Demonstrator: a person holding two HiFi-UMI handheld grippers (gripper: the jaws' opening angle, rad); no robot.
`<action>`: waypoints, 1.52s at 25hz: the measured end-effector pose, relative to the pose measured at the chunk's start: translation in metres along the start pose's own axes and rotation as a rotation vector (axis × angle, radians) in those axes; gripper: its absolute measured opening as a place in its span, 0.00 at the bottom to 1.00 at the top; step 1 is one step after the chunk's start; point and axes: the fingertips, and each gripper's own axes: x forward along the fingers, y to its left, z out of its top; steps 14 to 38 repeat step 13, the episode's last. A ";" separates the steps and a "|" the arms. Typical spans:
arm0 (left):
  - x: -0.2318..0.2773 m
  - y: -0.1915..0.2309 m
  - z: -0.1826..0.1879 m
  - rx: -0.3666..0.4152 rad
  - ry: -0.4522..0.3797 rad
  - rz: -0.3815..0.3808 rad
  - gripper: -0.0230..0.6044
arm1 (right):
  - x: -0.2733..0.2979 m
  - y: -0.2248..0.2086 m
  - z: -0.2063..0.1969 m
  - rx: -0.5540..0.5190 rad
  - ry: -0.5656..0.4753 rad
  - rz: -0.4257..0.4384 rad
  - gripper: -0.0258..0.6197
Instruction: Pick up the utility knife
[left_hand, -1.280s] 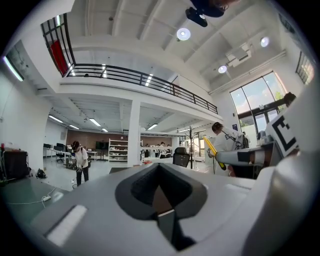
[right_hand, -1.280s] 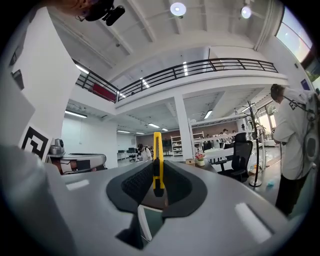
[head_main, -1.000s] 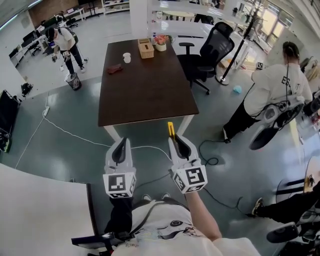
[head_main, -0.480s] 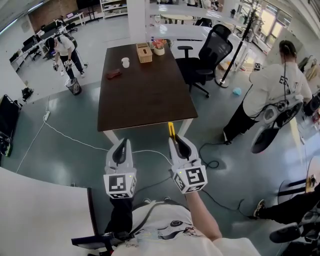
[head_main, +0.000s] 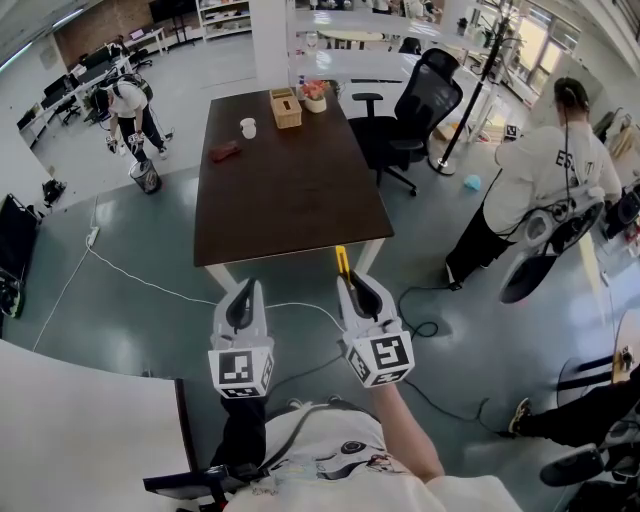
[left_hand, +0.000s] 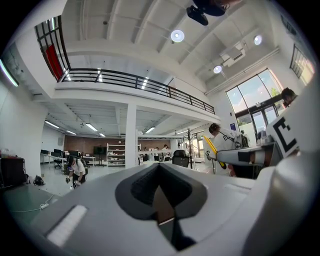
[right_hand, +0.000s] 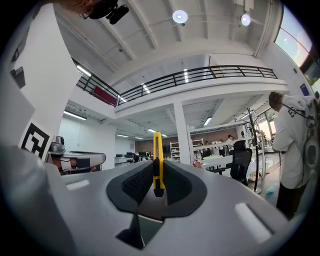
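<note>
The yellow utility knife (head_main: 341, 259) stands upright between the jaws of my right gripper (head_main: 352, 283), which is shut on it. In the right gripper view the knife (right_hand: 157, 162) rises from between the dark pads, its tip above the jaw line. My left gripper (head_main: 241, 297) hangs beside it at the same height, shut with nothing between its jaws; its own view shows the pads meeting (left_hand: 161, 192). The knife also appears at the right of the left gripper view (left_hand: 211, 148). Both grippers are held in the air near the short front edge of the dark brown table (head_main: 290, 190).
At the table's far end sit a white cup (head_main: 247, 127), a wooden box (head_main: 286, 107), a flower pot (head_main: 316, 95) and a reddish object (head_main: 224, 150). A black office chair (head_main: 420, 105) stands to its right. A person in white (head_main: 545, 175) stands at right, another (head_main: 128, 105) bends far left. Cables (head_main: 130, 270) cross the floor.
Both grippers keep their pose, the knife still gripped. The view has shifted slightly, so the table sits a little farther up the frame.
</note>
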 end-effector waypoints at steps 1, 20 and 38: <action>0.000 0.000 0.000 0.000 0.001 0.000 0.03 | 0.000 0.000 -0.001 0.001 0.001 0.000 0.13; 0.003 0.001 -0.002 0.002 0.018 0.004 0.03 | 0.005 -0.001 -0.001 0.004 0.010 0.012 0.13; 0.003 0.001 -0.002 0.002 0.018 0.004 0.03 | 0.005 -0.001 -0.001 0.004 0.010 0.012 0.13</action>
